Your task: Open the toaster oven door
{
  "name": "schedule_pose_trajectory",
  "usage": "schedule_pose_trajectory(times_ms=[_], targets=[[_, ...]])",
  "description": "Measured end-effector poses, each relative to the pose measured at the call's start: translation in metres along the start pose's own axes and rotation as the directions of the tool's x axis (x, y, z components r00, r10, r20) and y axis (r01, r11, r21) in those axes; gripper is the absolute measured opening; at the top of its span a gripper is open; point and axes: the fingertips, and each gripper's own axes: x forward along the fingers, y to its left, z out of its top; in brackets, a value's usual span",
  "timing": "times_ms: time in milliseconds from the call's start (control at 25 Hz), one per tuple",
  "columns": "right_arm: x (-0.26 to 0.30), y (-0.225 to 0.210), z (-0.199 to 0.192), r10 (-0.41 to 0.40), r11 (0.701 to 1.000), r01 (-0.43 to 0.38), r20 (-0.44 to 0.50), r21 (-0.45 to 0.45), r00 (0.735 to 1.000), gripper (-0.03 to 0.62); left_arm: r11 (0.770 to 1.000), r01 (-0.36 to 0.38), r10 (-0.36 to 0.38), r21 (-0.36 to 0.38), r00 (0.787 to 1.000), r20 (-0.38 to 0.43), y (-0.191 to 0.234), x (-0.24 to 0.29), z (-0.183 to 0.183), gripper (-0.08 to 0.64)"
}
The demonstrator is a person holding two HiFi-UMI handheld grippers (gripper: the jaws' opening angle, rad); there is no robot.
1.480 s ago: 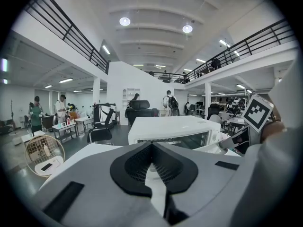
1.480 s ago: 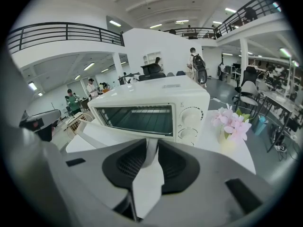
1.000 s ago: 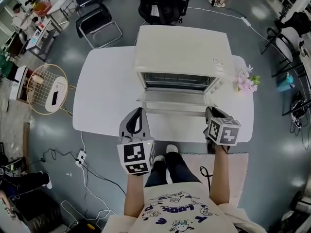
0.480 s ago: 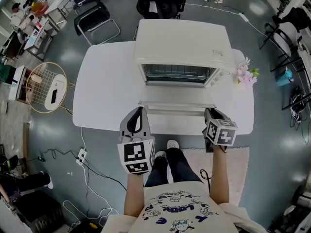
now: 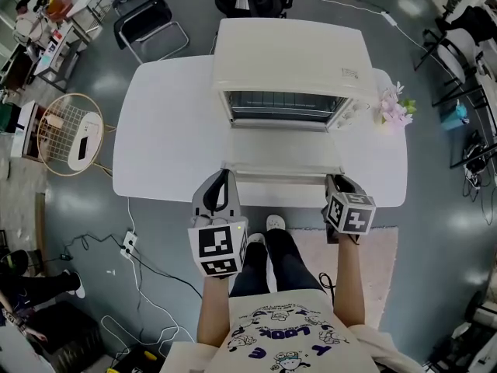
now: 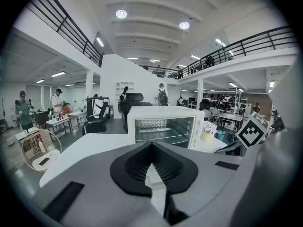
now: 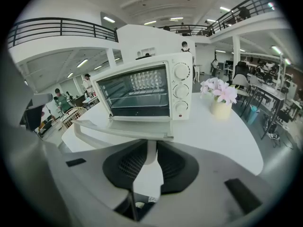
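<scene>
Already the cream metal toaster oven's glass door is lying flat over the white desk, so opening is looking done. The right claw is pinching the door's white handle; the left claw is hovering closed, empty.

The left gripper and right gripper are grey shells with black ribbed pads, each carrying a marker cube of black-and-white squares. The person wears a cream T-shirt with blue cartoon print, dark trousers and white shoes.
</scene>
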Motion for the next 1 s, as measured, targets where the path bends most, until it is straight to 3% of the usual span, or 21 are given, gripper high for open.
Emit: schedule_pose_trajectory(times_ms=[480,1000], targets=[[0.008,-0.010,-0.027,-0.020,1.000,0.020,-0.022,0.000,1.000,0.063,1.000,0.015,-0.016,-0.011,0.999,-0.037,-0.010,0.008,-0.021,0.003],[0.028,0.000,-0.058,-0.051,0.999,0.051,-0.038,0.002,0.998,0.060,0.999,0.026,-0.028,-0.031,0.997,-0.071,0.010,0.019,-0.047,0.003]])
